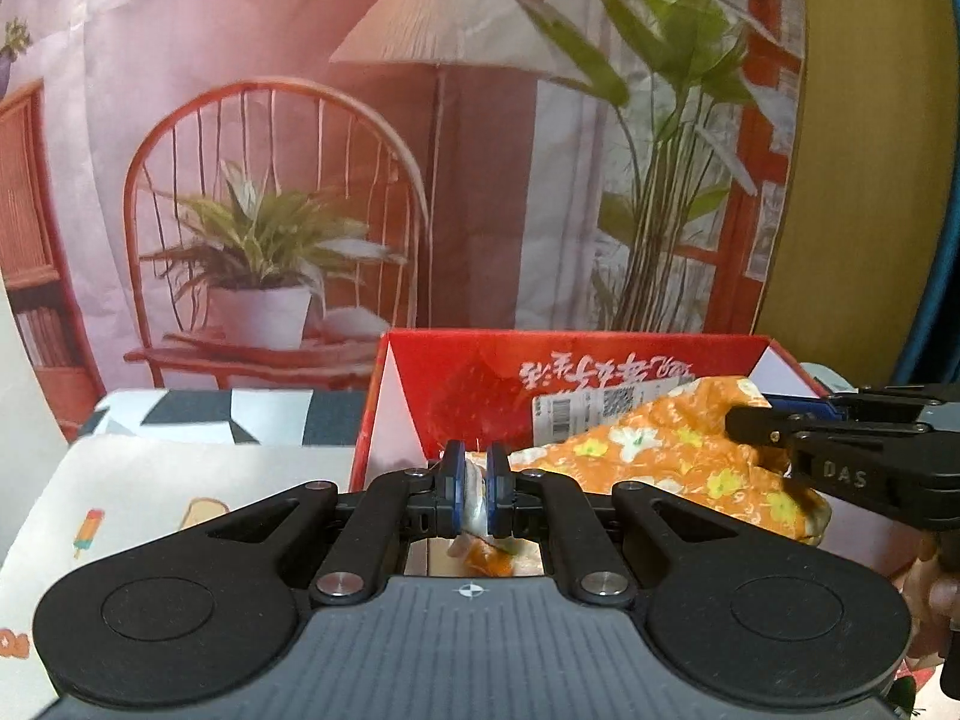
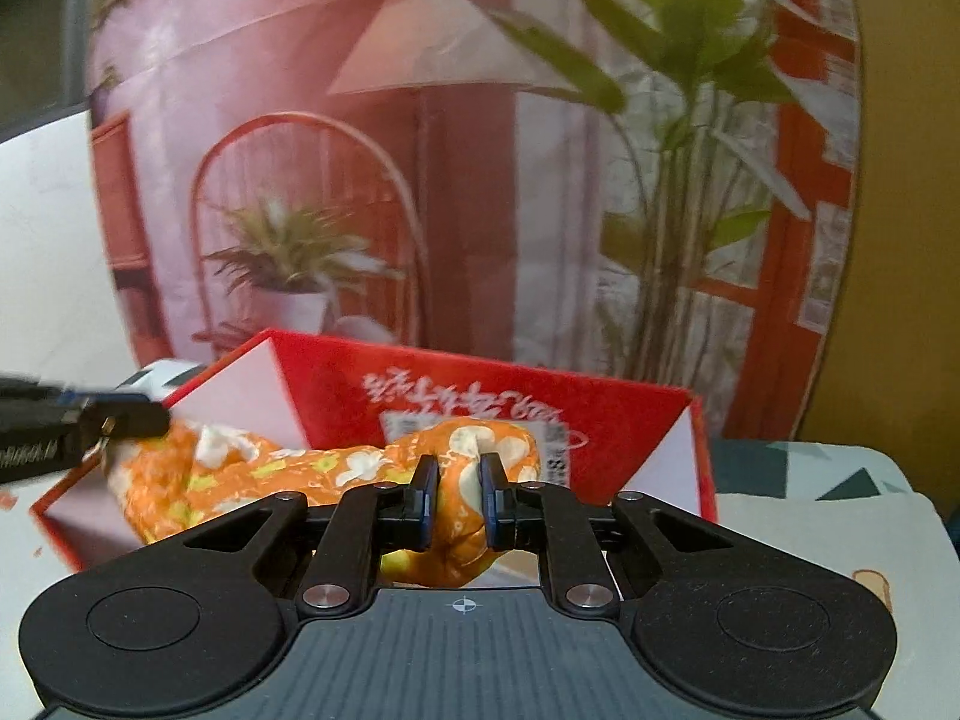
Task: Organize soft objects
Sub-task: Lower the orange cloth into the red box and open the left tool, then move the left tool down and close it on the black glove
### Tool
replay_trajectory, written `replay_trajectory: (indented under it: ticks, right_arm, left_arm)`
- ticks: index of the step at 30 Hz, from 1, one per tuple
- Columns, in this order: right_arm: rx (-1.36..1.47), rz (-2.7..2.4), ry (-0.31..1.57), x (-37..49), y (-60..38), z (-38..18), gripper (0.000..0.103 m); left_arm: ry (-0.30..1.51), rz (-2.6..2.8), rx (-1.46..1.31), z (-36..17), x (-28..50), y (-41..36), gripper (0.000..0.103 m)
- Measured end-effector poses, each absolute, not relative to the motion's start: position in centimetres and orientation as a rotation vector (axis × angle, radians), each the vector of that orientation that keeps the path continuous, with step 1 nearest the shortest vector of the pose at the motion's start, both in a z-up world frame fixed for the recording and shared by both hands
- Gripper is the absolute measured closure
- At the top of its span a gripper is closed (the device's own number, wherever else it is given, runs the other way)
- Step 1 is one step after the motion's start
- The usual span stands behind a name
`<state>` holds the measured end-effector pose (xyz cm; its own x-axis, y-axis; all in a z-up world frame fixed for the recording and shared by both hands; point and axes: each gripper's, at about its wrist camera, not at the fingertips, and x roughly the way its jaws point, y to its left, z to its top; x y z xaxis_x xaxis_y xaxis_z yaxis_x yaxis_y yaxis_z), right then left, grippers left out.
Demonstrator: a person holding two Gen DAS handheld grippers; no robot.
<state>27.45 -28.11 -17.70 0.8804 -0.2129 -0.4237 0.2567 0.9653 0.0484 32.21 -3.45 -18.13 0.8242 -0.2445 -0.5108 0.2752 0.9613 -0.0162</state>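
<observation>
An orange cloth with white and yellow flowers (image 1: pixel 672 456) (image 2: pixel 336 468) hangs stretched between both grippers, over an open red cardboard box (image 1: pixel 480 384) (image 2: pixel 636 420). My left gripper (image 1: pixel 474 489) is shut on one bunched end of the cloth, at the box's near left. My right gripper (image 2: pixel 459 501) is shut on the other bunched end. In the left wrist view the right gripper (image 1: pixel 756 426) comes in from the right edge. In the right wrist view the left gripper (image 2: pixel 144 420) enters from the left edge. Most of the box floor is hidden by the cloth.
The box stands on a table covered with a cloth printed with cartoon food (image 1: pixel 138 516) and a black-and-white geometric sheet (image 1: pixel 240 414). Behind it hangs a printed backdrop (image 1: pixel 420 150) of a chair, lamp and plants. A person's fingers (image 1: pixel 930 594) show at the right edge.
</observation>
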Motion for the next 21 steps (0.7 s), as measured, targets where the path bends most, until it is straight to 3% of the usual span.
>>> replay_trajectory:
  ticks: [7, 9, 11, 12, 15, 17, 21]
  right_arm:
    - [0.042, -0.269, 0.538, 29.8, -27.6, -18.3, 0.086]
    - [0.055, -0.301, 0.542, 29.8, -27.7, -18.2, 0.084]
    - [0.064, -0.324, 0.542, 29.6, -27.7, -18.1, 0.079]
    - [0.067, -0.336, 0.534, 29.3, -27.6, -18.0, 0.078]
    - [0.061, -0.356, 0.506, 28.3, -27.6, -17.4, 0.075]
    - [0.058, -0.358, 0.495, 27.6, -27.7, -17.0, 0.067]
    - [0.070, -0.358, 0.461, 25.9, -28.0, -16.2, 0.067]
  left_arm:
    - [0.584, -0.298, 0.039, -19.0, 33.1, -3.1, 0.093]
    - [0.594, -0.295, 0.031, -18.9, 33.3, -3.0, 0.084]
    - [0.593, -0.284, 0.018, -18.6, 33.3, -2.8, 0.040]
    - [0.580, -0.281, 0.007, -18.3, 33.1, -2.7, 0.035]
    - [0.547, -0.299, -0.014, -17.4, 32.3, -2.1, 0.034]
    - [0.548, -0.308, -0.017, -16.9, 31.8, -2.1, 0.033]
    - [0.532, -0.340, -0.011, -16.1, 29.9, -2.0, 0.030]
